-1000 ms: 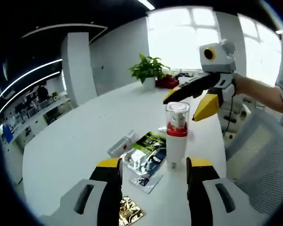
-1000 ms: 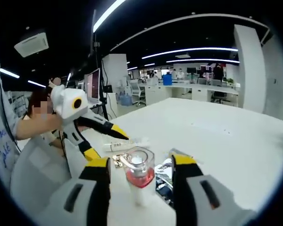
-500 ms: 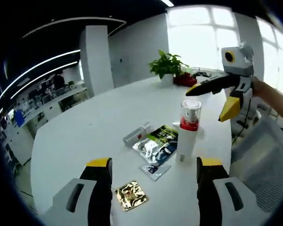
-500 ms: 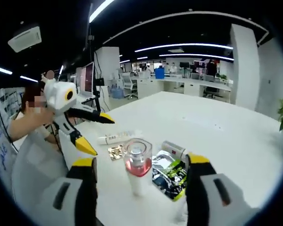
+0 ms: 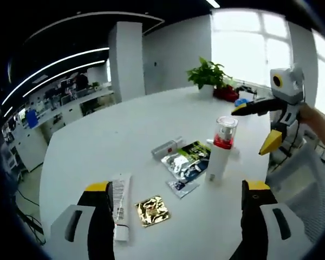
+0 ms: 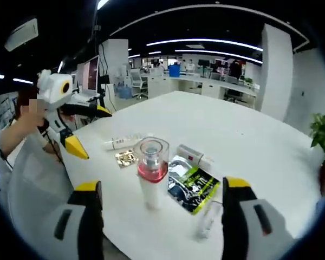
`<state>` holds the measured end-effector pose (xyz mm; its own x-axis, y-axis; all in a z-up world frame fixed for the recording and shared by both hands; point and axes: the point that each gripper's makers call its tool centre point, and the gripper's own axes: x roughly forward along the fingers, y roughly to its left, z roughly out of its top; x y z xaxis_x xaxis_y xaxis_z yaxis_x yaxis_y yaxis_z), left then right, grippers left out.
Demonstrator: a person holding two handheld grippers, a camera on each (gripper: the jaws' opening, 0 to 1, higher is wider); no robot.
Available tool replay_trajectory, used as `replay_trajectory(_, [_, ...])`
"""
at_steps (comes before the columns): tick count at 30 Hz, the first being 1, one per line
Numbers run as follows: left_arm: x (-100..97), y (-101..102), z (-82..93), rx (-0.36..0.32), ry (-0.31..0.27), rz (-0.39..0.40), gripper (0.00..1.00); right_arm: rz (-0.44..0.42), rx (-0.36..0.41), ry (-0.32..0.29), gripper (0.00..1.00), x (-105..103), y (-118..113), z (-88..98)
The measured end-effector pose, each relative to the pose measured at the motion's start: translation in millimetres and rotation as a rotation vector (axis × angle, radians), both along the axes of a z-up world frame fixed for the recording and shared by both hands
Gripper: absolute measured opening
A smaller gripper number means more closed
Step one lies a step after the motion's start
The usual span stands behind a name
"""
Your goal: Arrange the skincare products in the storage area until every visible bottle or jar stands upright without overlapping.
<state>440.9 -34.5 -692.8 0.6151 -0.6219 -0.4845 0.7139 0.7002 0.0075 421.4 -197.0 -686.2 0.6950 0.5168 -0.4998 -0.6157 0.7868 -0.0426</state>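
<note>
The left gripper (image 5: 176, 216) is standing with its jaws spread wide and gripping nothing; the right gripper (image 6: 160, 208) is likewise released, its jaws well apart and empty.

On the white table (image 5: 97, 146) the pump bottle (image 5: 219, 149) — white body, red collar, clear cap — is already standing upright, clear of the other items. Beside it the black-and-green sachet (image 5: 188, 161) and the gold foil packet (image 5: 151, 209) are lying flat.

The relation that governs the coming move concerns the white tube (image 5: 121, 205). It is lying on its side, just beside the left gripper's left-hand jaw, with its long axis running roughly parallel to that jaw — pointing away from the camera, not across the gap. In the right gripper view the same tube (image 6: 122, 142) is lying on the far side of the pump bottle (image 6: 151, 172), close to the left gripper (image 6: 76, 130) seen there. The left gripper is therefore judged the nearer one for standing it up, and it is likely needing a sideways shift and a roll so that the jaws close across the tube.

A small silver container (image 5: 166, 147) also appears to be lying on its side behind the sachet, though its shape is hard to make out at this size.
</note>
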Motion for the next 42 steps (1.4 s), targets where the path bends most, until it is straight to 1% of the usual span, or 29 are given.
replay_trajectory(3, [-4.7,3,0.0,0.012,0.023,0.011,0.97,0.001,-0.027,0.004,0.94,-2,-2,-1.3])
replay_trajectory(6, [-10.7,5,2.7,0.016,0.023,0.014,0.97,0.006,-0.022,0.006,0.94,-3,-1,-0.5])
replay_trajectory(11, [-11.8,10,0.3,0.022,0.03,0.025,0.97,0.015,-0.021,0.007,0.95,-5,-1,-1.1])
replay_trajectory(14, [-13.5,14,-3.3,0.043,0.036,0.027,0.97,0.018,-0.019,0.015,0.96,-5,-1,-2.0])
replay_trajectory(18, [-14.8,18,-7.7,0.062,0.046,0.027,0.97,0.016,-0.016,0.006,0.97,-5,0,-0.7])
replay_trajectory(21, [-11.8,26,-10.4,0.083,0.043,0.041,0.97,0.015,-0.008,0.014,0.99,-5,0,-2.7])
replay_trajectory(23, [-9.2,31,-12.1,0.089,0.047,0.048,0.97,0.018,0.011,0.021,0.99,-5,2,-2.3])
replay_trajectory(27, [-3.3,37,-15.2,0.098,0.053,0.053,0.97,0.021,-0.012,0.023,1.0,-2,2,-4.7])
replay_trajectory(30, [1.6,39,-18.2,0.109,0.063,0.054,0.97,0.025,-0.009,0.025,1.0,-2,3,-4.8])
replay_trajectory(32, [3.1,40,-23.4,0.119,0.083,0.048,0.97,0.022,-0.008,0.016,1.0,1,2,-5.0])
replay_trajectory(35, [8.3,42,-27.1,0.126,0.083,0.048,0.97,0.02,-0.023,0.025,1.0,4,0,-10.1])
replay_trajectory(39, [14.9,44,-33.3,0.145,0.098,0.043,0.97,0.019,-0.003,0.039,1.0,4,0,-11.2])
replay_trajectory(42, [20.7,47,-36.6,0.158,0.106,0.041,0.97,0.011,0.036,0.039,1.0,7,1,-8.5])
